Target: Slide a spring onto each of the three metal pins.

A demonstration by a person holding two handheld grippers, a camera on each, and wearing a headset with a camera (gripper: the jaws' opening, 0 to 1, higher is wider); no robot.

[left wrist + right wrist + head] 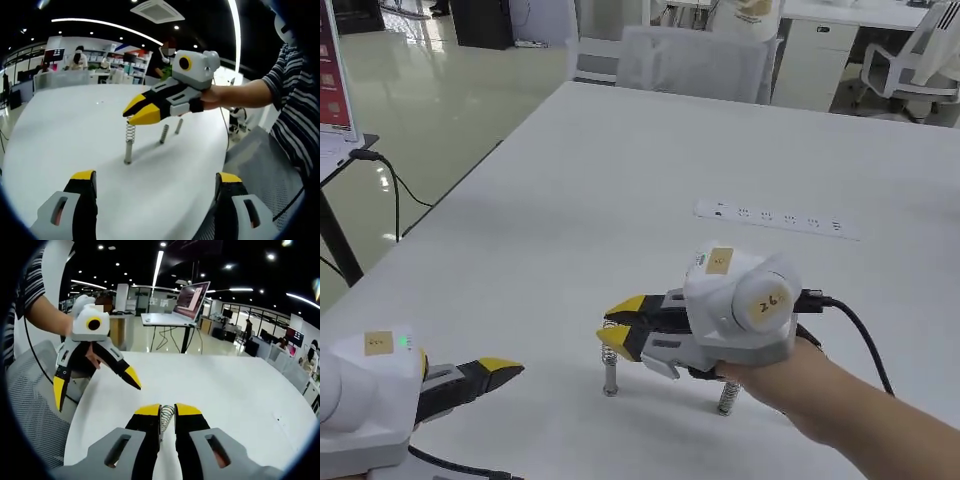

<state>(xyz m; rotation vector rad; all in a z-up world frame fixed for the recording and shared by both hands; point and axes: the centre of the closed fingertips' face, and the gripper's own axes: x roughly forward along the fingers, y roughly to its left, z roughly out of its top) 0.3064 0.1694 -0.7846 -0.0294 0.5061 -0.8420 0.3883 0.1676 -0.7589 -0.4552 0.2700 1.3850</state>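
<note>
Three metal pins (128, 154) on one bench (620, 200), at least two springs (131, 131), two grippers, left gripper (156, 176) and right gripper (168, 412), one power strip (775, 218), one laptop (190, 300).

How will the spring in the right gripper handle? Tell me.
The spring is thin open coil, probably light and squashy under the right gripper. Round wire between smooth jaws may pop out. Over the pin it seems guided, unlikely to roll.

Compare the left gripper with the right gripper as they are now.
The left gripper has its jaws wide open and holds nothing; the right gripper is shut on a spring. The right gripper holds the spring at the top of a pin; the left gripper is off to the side, apart from that pin. Both have yellow jaw tips.
</note>
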